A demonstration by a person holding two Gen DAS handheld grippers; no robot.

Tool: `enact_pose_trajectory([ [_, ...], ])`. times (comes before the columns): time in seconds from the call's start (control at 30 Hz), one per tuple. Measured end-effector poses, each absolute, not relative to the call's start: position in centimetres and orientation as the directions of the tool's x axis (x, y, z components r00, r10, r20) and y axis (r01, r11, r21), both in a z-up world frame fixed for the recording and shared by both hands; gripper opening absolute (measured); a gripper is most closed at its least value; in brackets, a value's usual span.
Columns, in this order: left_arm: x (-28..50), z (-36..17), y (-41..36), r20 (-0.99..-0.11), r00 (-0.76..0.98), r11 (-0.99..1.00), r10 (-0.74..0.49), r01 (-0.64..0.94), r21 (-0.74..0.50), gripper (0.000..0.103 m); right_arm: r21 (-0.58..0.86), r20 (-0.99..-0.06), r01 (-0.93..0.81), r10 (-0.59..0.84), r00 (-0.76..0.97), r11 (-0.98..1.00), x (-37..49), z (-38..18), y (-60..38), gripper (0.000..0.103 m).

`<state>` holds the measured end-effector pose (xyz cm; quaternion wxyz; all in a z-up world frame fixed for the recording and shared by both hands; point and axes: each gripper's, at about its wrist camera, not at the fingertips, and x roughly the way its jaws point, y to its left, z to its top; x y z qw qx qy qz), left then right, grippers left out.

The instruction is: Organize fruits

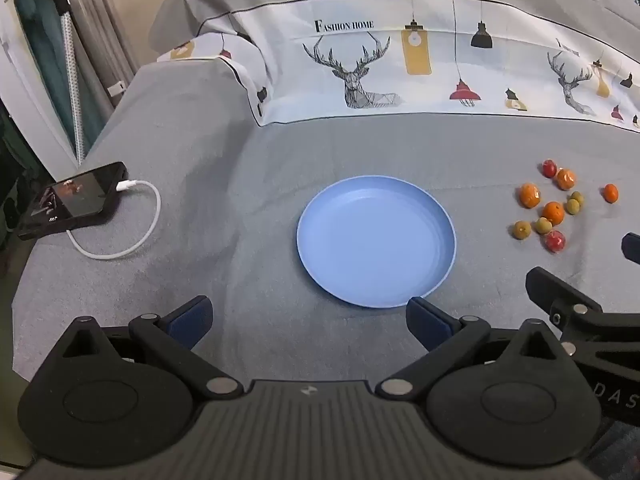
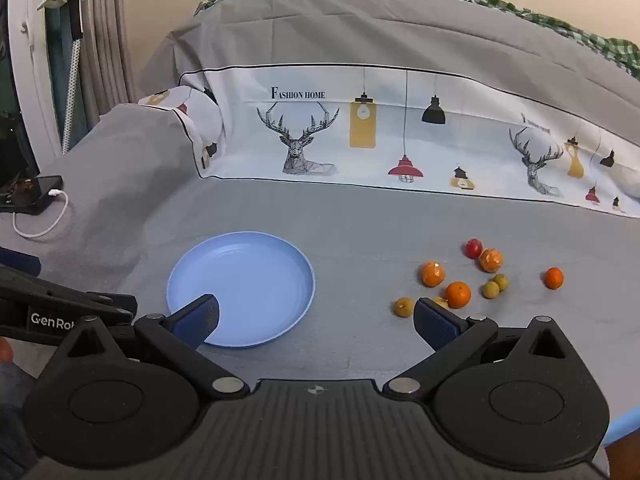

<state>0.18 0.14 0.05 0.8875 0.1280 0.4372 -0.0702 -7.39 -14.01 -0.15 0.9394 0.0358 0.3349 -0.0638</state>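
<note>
A light blue plate (image 1: 376, 240) lies bare on the grey cloth, also in the right wrist view as the plate (image 2: 240, 284). To its right lies a loose cluster of small fruits (image 1: 554, 208): several orange ones, two red and several yellow-green, seen again as the fruits (image 2: 472, 280). My left gripper (image 1: 310, 316) hovers open in front of the plate's near rim, nothing between its blue pads. My right gripper (image 2: 316, 316) is open too, its left pad over the plate's near edge and its right pad hiding part of a yellow-green fruit (image 2: 440, 302).
A black phone (image 1: 74, 204) with a white charging cable (image 1: 132, 220) lies at the left on the cloth. A folded quilt with a deer print (image 1: 360, 76) rises behind the plate. Curtains (image 1: 92, 40) hang at the far left. The right gripper's arm (image 1: 580, 312) reaches in from the right.
</note>
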Motion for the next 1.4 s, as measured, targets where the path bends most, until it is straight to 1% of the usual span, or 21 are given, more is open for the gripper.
enact_pose_trajectory([
  [0.07, 0.2, 0.6, 0.6, -0.787, 0.617, 0.960, -0.026, 0.235, 0.152, 0.103, 0.053, -0.645, 0.134, -0.069, 0.761, 0.990, -7.2, -0.3, -14.3, 0.103],
  [0.1, -0.1, 0.6, 0.2, -0.779, 0.628, 0.955, -0.004, 0.233, 0.183, 0.103, 0.056, -0.645, 0.132, -0.065, 0.761, 0.990, -7.1, -0.3, -14.3, 0.103],
  [0.17, -0.6, 0.7, 0.1, -0.763, 0.646, 0.952, 0.010, 0.226, 0.204, 0.103, 0.060, -0.644, 0.126, -0.058, 0.763, 0.990, -6.9, -0.2, -14.3, 0.103],
  [0.33, 0.0, 0.8, 0.8, -0.788, 0.615, 0.958, 0.008, 0.221, 0.183, 0.103, 0.043, -0.627, 0.112, -0.061, 0.777, 0.993, -7.2, 0.1, -13.5, 0.103],
  [0.53, -0.4, 0.8, 0.8, -0.783, 0.623, 0.953, 0.013, 0.229, 0.198, 0.103, 0.047, -0.618, 0.108, -0.056, 0.784, 0.993, -7.7, -0.1, -13.4, 0.103],
  [1.4, 0.1, 0.5, 1.0, -0.796, 0.605, 0.958, 0.025, 0.214, 0.193, 0.103, 0.062, -0.655, 0.113, -0.045, 0.754, 0.992, -6.8, -0.2, -13.0, 0.103],
])
